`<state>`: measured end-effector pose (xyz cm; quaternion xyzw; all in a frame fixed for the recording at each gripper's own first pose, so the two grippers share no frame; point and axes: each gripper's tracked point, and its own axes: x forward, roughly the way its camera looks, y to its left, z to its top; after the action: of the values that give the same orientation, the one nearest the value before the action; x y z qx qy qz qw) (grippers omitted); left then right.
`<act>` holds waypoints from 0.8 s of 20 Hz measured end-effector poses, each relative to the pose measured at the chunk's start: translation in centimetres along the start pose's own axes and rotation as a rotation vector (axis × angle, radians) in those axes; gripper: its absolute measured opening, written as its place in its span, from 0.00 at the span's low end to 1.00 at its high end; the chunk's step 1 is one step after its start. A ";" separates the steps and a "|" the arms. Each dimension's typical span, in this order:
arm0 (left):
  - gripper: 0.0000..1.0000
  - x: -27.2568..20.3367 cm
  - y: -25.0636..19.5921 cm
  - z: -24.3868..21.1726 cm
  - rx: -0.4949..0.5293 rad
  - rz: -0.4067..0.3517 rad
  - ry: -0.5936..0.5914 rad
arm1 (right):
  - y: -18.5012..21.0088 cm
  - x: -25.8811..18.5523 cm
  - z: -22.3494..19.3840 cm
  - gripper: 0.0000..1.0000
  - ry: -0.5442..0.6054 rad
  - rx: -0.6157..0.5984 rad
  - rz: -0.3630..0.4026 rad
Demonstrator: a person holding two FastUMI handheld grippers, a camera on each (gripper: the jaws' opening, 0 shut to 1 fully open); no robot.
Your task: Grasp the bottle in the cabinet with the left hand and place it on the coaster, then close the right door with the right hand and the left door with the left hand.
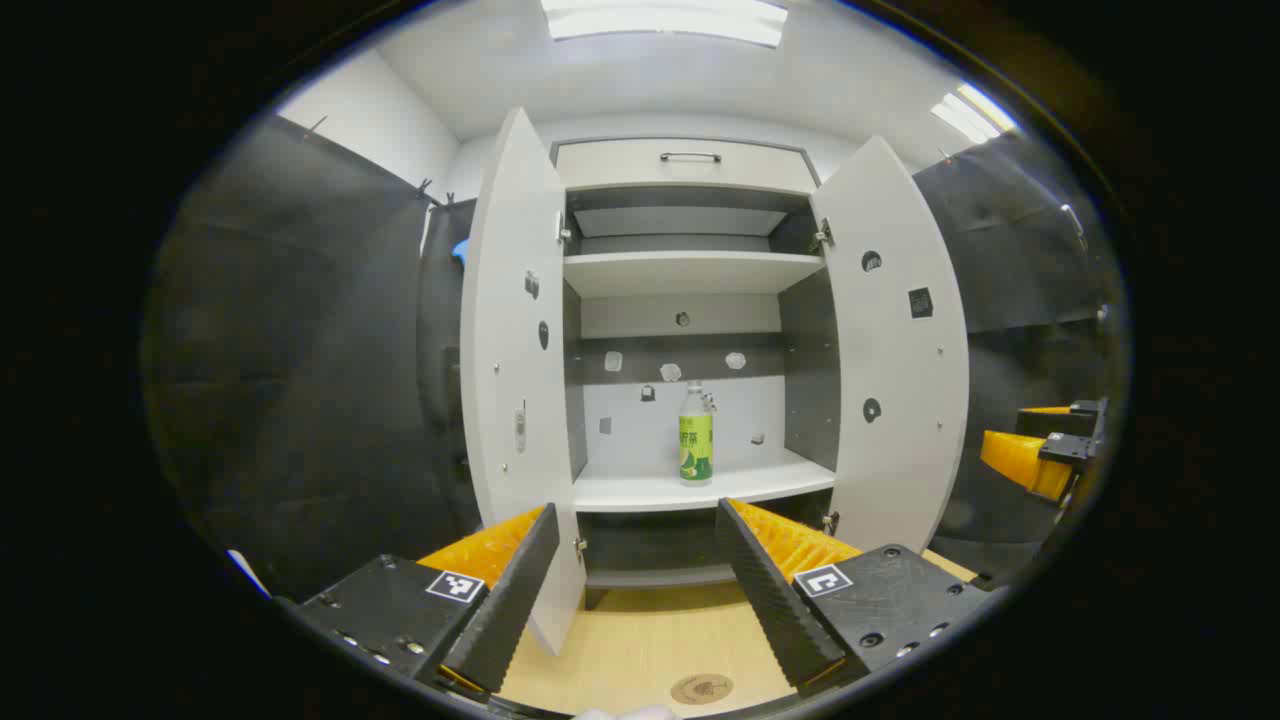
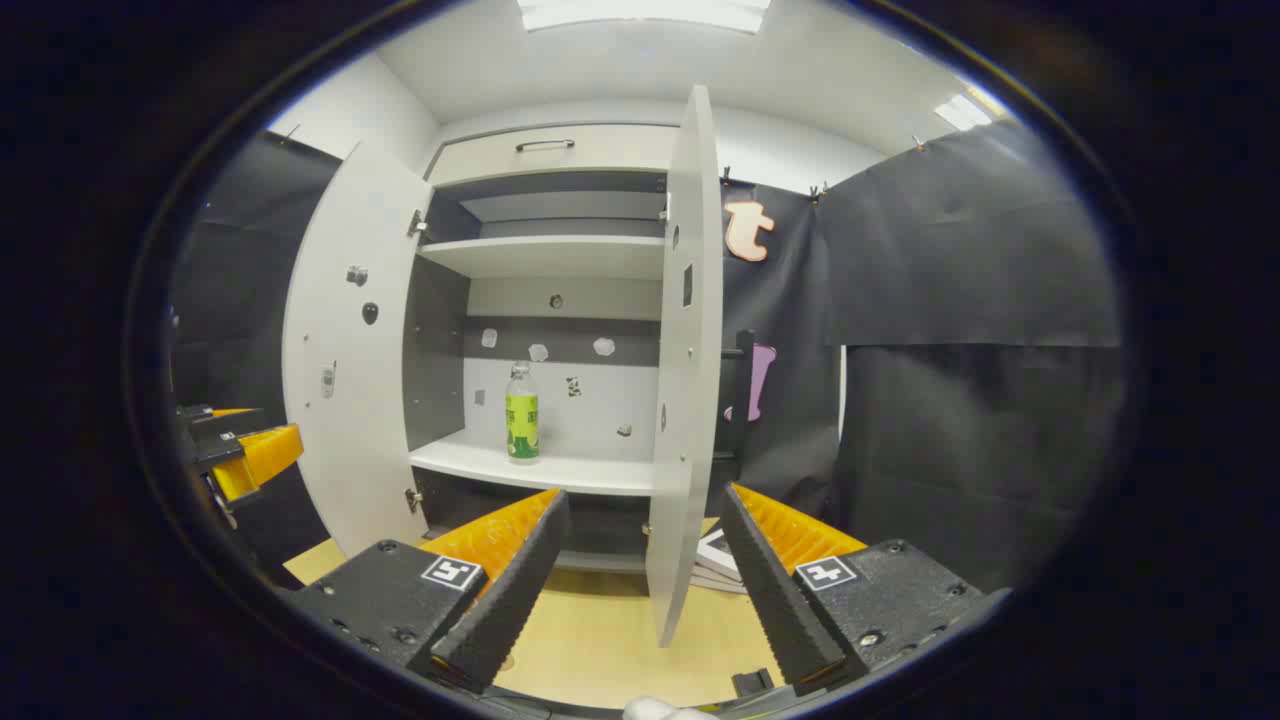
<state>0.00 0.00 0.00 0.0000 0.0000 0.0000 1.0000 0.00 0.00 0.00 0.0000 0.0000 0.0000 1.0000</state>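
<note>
Currently, your left gripper (image 1: pixel 635 575) is wide open and holds nothing, facing the cabinet (image 1: pixel 690 165). The bottle (image 1: pixel 696 437), with a green-and-yellow label too small to read, stands upright on the lower shelf (image 1: pixel 640 492), near its front edge. Both doors stand open. The coaster (image 1: pixel 701 688) lies on the wooden desk (image 1: pixel 640 640). Your right gripper (image 2: pixel 640 580) is likewise wide open and empty, near the right door (image 2: pixel 690 350).

Both hand-held grippers raised, jaws spread wide.
The left hand-held gripper (image 1: pixel 632 585) points straight ahead with fingers parted and nothing between them; the right hand-held gripper (image 2: pixel 640 580) is held level beside it, equally parted and gripping nothing.
</note>
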 end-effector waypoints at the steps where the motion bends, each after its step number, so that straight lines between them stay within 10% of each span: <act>1: 0.98 0.1 0.1 0.0 0.002 0.002 0.000 | 0.1 0.2 0.0 0.99 0.001 0.000 0.001; 16: 0.97 3.5 0.6 0.1 -0.017 0.002 0.015 | 2.0 2.7 -0.2 1.00 0.024 0.002 0.031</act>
<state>3.51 0.61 0.15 -0.0085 0.0077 0.0010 0.9999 2.66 2.02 -0.16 0.0012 0.0121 0.0154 0.9998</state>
